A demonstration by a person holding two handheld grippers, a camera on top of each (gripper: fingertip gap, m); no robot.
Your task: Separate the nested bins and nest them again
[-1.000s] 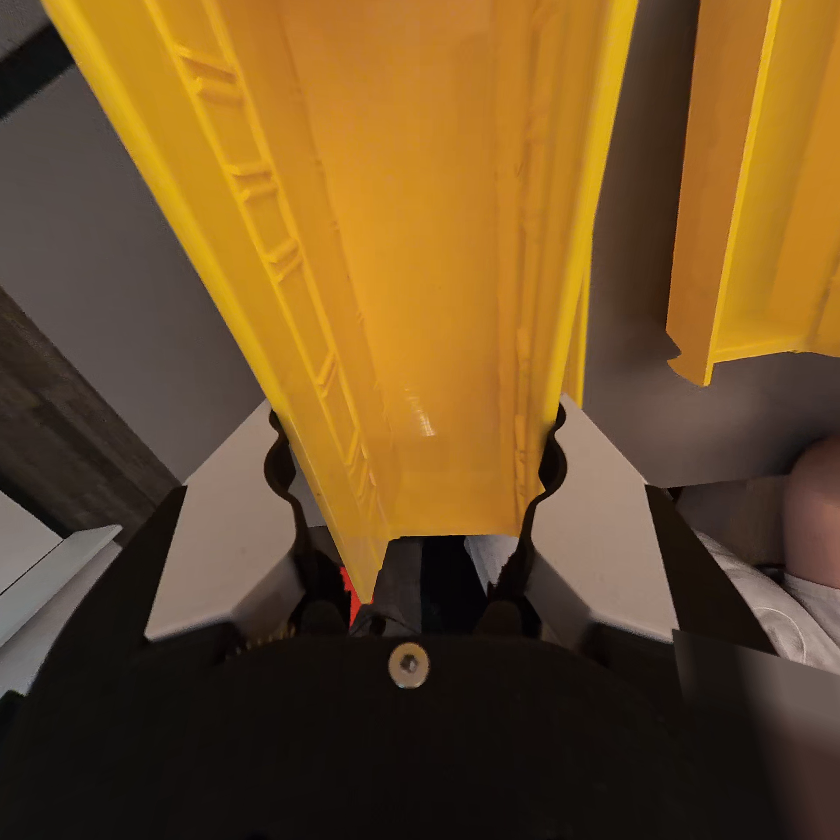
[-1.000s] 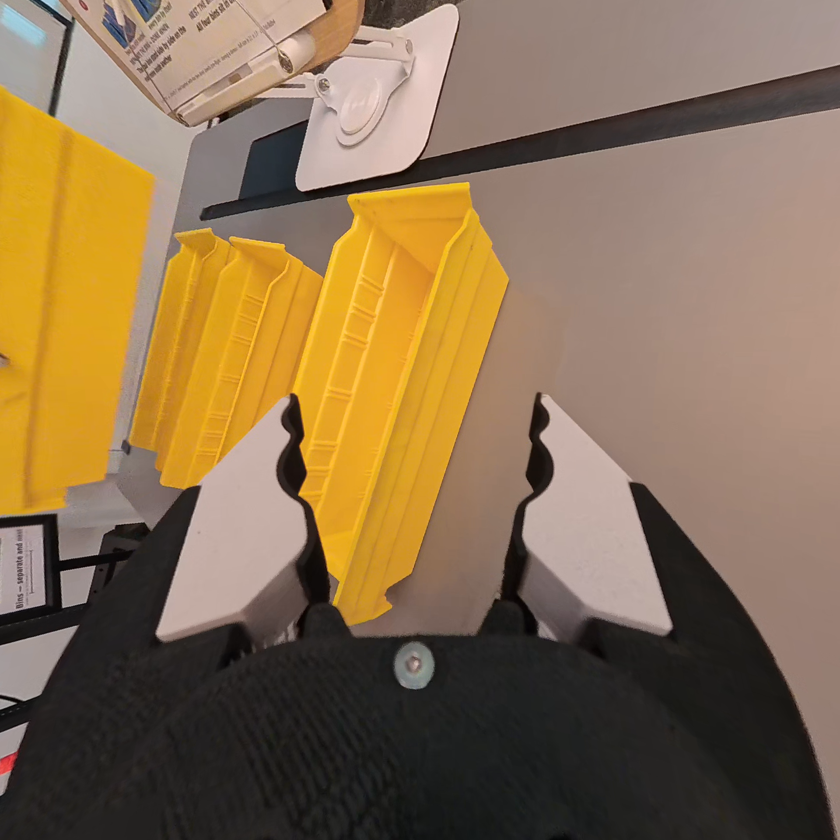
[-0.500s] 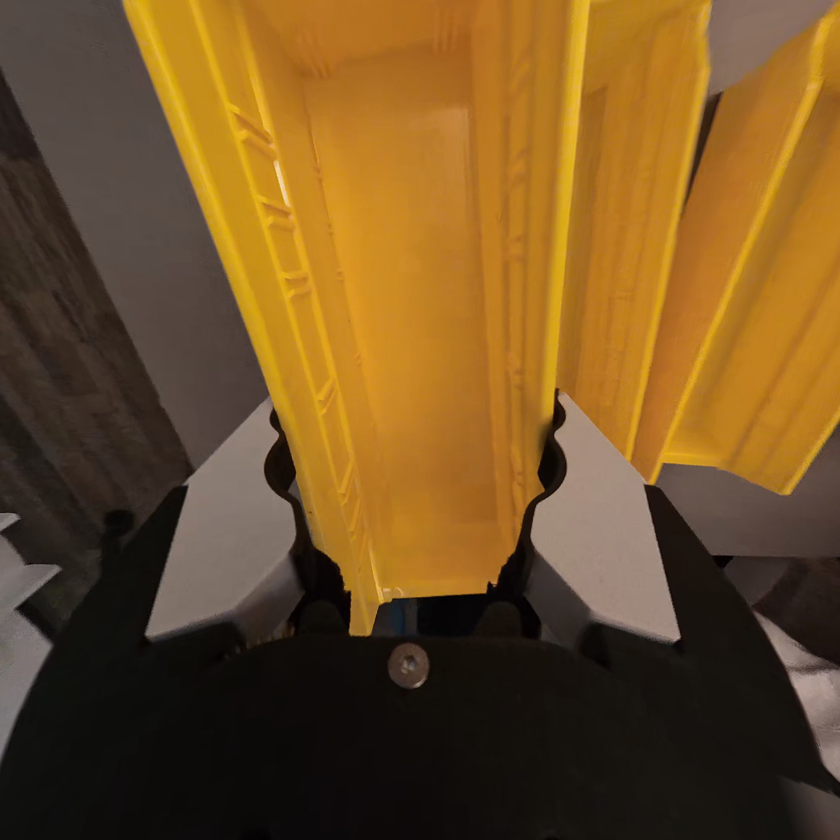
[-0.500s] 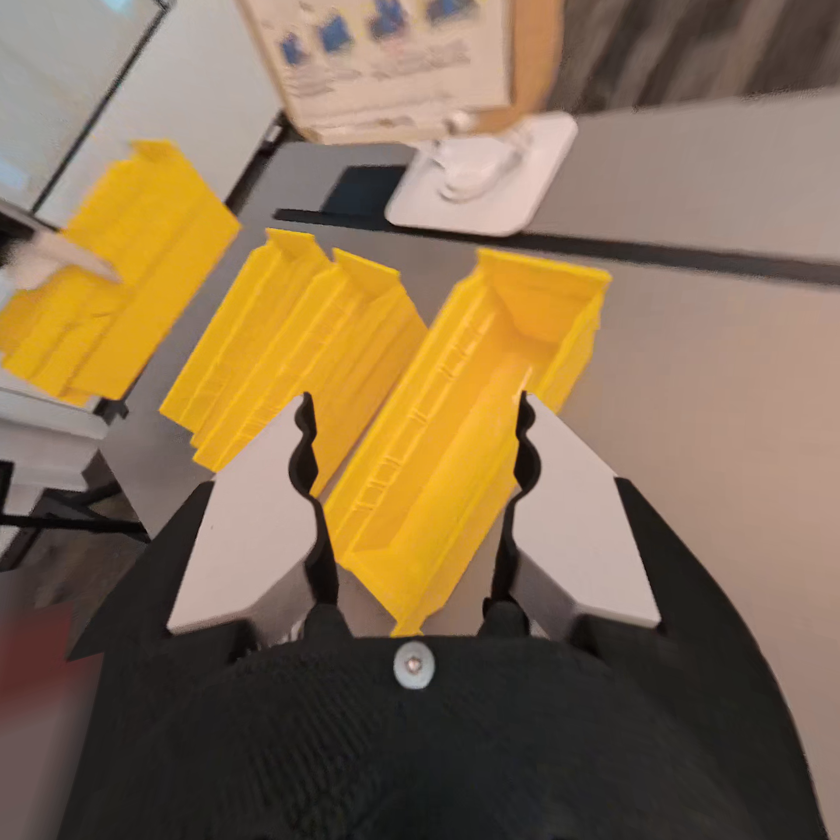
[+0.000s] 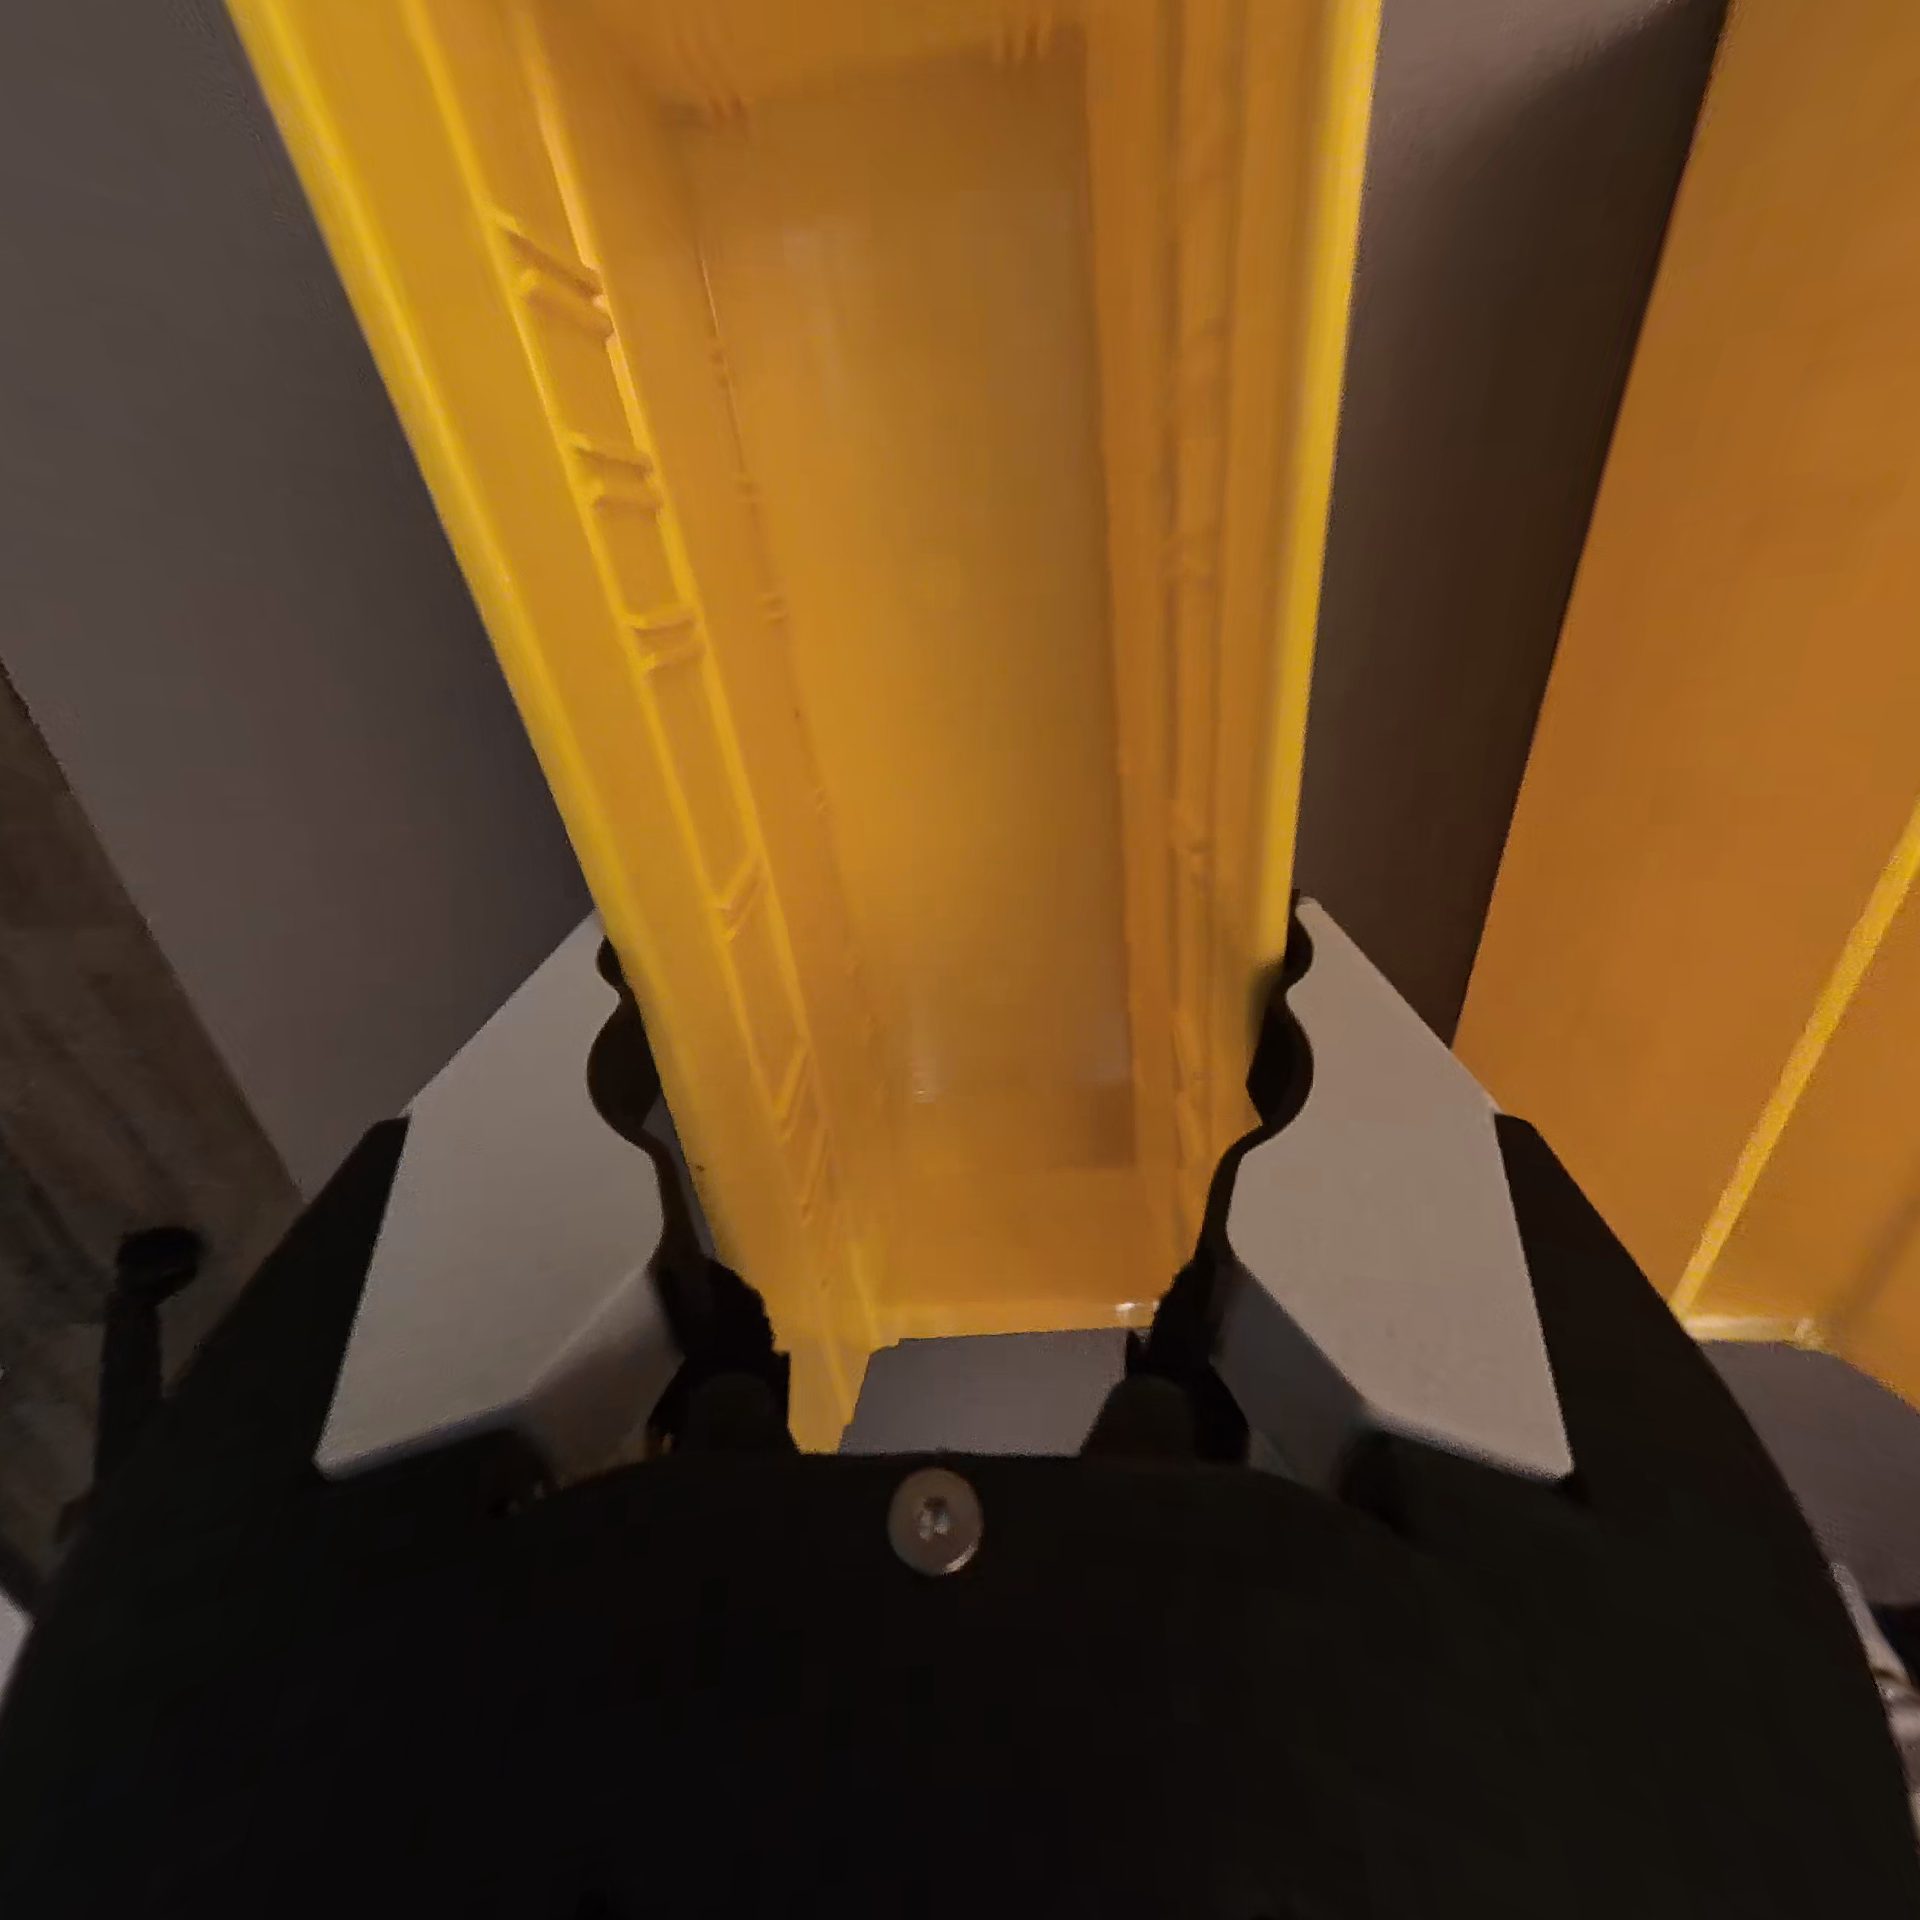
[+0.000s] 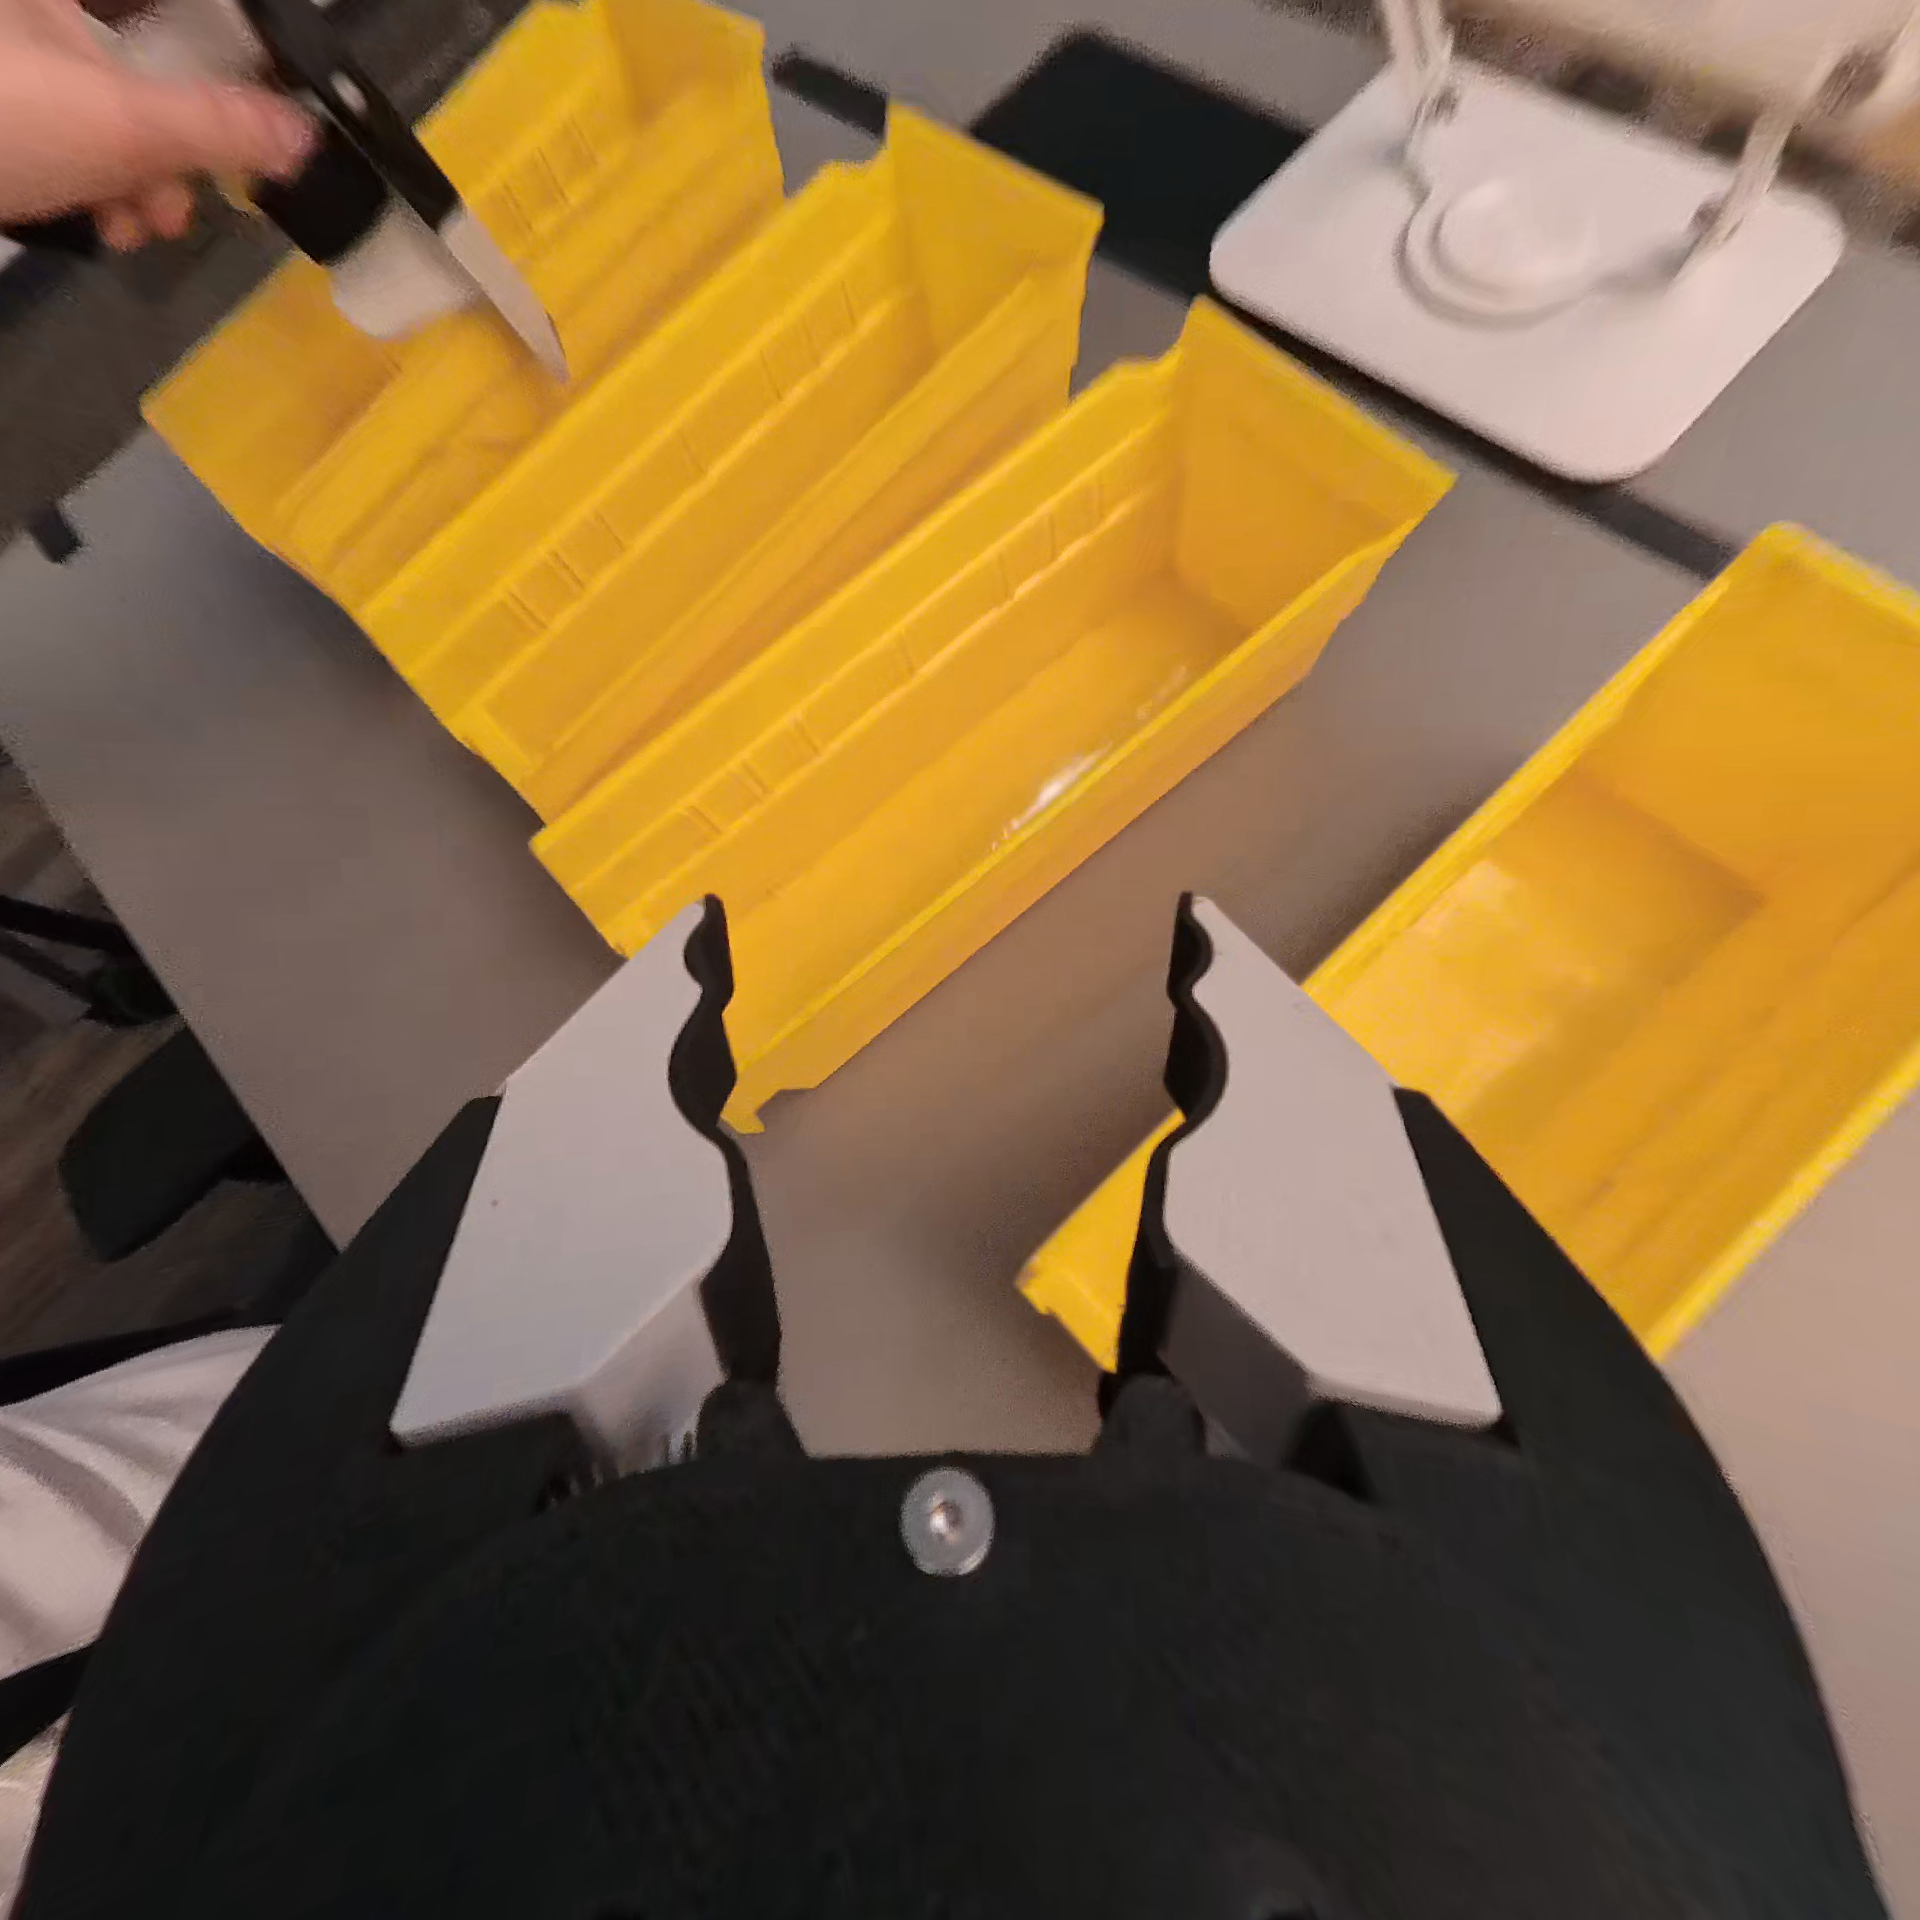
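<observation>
At the far left, the left gripper [image 5: 951, 925] has the leftmost bin [image 5: 935, 623] between its widely spread fingers. Both pads lie against the bin's long rims with no gap that I can see (the picture is a little smeared there). A second ago this bin hung in the air, away from the table [image 6: 260, 779]. Now the right wrist view shows it down at the left end of the row, close beside the second bin [image 6: 748, 436], with the person's hand [image 6: 114, 135] above it.

Next to the right comes the third bin [image 6: 987, 707], open side up and lying at the same slant as its neighbours. The right gripper [image 6: 951, 914] has swung from over this bin to the bare strip of table just right of its near end. Its jaws stand well apart and hold nothing.

The swing has brought the fourth bin [image 6: 1610, 987] into view, well apart at the right.

All four bins now lie singly on the table, so the separating looks finished. The nesting is probably what comes next.
</observation>
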